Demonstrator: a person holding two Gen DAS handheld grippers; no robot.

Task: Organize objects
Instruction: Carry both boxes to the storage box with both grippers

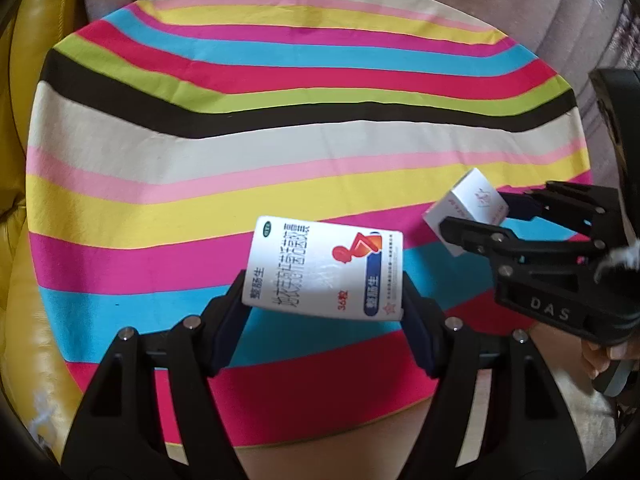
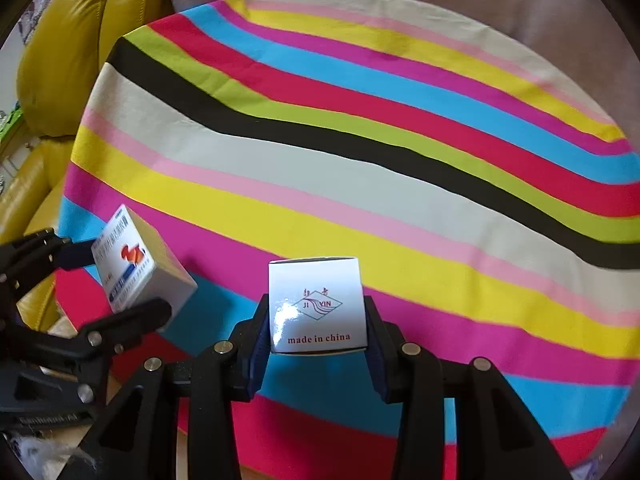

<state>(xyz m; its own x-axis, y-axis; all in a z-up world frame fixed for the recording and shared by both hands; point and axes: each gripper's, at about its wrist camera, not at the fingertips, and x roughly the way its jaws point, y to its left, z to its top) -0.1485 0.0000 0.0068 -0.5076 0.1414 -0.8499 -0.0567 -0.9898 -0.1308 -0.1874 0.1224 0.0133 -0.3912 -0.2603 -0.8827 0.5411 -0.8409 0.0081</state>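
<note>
Clamped in the left gripper [image 1: 324, 300]: a white medicine carton [image 1: 326, 270], pinched across its two short sides and lifted over the near edge of the striped cloth [image 1: 280, 152]; clamped in the right gripper [image 2: 318, 330]: a small white box [image 2: 318, 306], held the same way just right of it. Probably light, thin-walled card, glossy and easily dented, so best taken across opposite flat faces near the middle with modest squeeze. From the left wrist, only a corner of the small box past the right gripper's fingers; from the right wrist, its "made in china" face plus the carton's grey side panel and a yellow sofa [image 2: 60, 60].
</note>
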